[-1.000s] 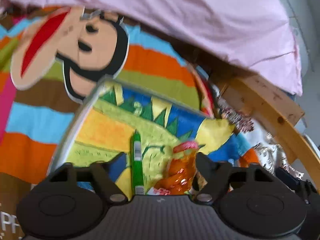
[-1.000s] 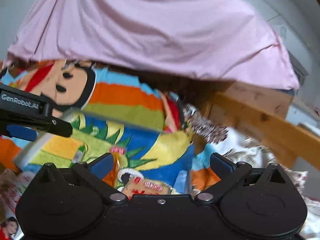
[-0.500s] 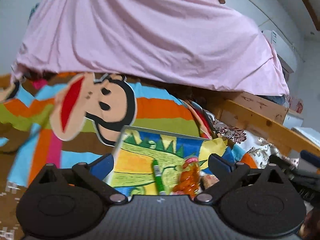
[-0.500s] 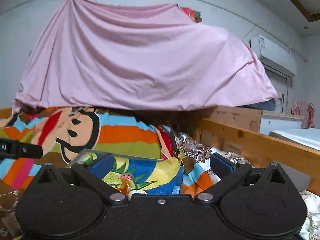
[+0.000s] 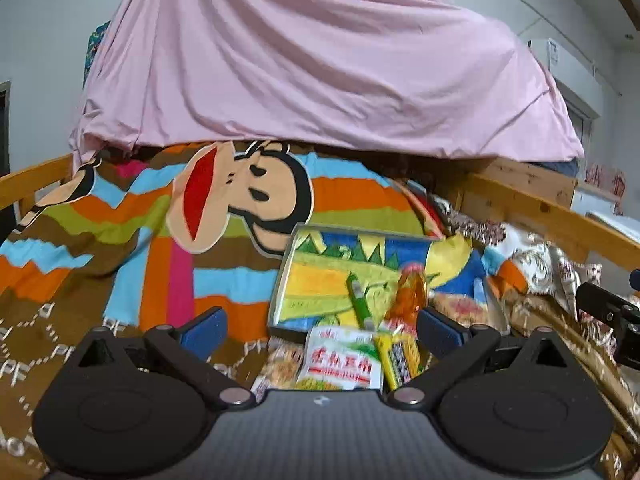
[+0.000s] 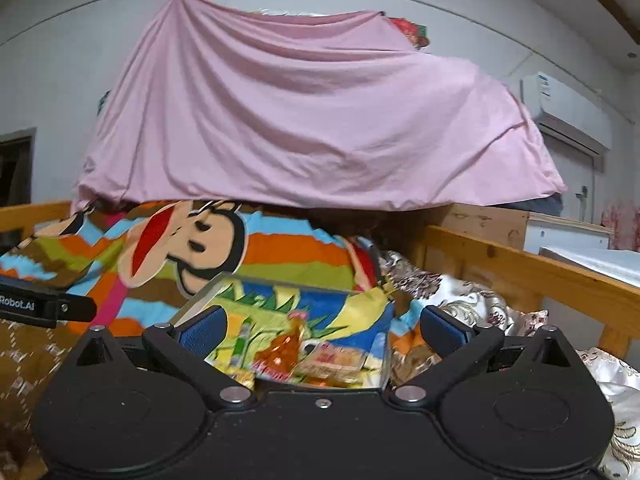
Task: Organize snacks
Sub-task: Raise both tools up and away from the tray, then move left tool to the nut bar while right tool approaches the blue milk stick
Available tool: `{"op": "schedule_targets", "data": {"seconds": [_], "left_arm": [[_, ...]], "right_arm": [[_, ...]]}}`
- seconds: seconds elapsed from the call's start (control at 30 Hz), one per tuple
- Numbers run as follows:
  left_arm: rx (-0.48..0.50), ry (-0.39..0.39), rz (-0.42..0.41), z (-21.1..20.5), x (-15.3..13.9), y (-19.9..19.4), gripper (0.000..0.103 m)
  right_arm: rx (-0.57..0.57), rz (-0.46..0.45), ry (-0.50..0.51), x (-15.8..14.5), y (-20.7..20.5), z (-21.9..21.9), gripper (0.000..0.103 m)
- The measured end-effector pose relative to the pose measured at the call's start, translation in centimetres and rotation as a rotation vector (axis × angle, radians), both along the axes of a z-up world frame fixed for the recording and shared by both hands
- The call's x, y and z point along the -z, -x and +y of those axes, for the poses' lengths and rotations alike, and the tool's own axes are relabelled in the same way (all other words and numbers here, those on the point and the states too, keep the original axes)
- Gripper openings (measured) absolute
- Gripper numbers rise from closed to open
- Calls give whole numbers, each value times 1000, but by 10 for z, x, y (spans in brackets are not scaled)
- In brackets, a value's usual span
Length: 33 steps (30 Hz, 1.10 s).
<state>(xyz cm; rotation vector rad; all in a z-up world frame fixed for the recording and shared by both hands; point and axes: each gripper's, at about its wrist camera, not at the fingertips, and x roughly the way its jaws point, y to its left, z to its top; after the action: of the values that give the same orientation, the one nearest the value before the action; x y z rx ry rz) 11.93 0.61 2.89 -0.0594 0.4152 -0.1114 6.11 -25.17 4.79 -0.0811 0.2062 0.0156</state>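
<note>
A pink sheet is seen draped wide across the back, above a striped cartoon blanket spread over the bed. A wooden bed rail is caught along the right edge. On the blanket, a tray lined with a bright drawing is laid flat; a green tube and an orange snack packet are seen lying inside it, side by side. Just in front of the tray's near edge, a white snack bag with red lettering is found on the blanket, with a yellow packet touching its right side. The left gripper is held above these front packets, fingers spread wide, nothing pinched. The right gripper is held over the tray's near side, fingers likewise spread apart and empty.
</note>
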Motion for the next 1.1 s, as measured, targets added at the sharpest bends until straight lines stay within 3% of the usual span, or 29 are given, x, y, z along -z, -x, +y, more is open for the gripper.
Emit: {"op": "schedule_targets", "data": {"seconds": [0.4,0.6,1.1], "left_arm": [[-108,-49,129,12,13,33,102],[-199,-152,252,10,25,27,102],[-225,-144,342,15,32,16,102]], "right_arm": [[-64,174,27,22,20,26,102],[-122,245,54,33,20,42,102],[-203,401,137,57,5,65,102]]}}
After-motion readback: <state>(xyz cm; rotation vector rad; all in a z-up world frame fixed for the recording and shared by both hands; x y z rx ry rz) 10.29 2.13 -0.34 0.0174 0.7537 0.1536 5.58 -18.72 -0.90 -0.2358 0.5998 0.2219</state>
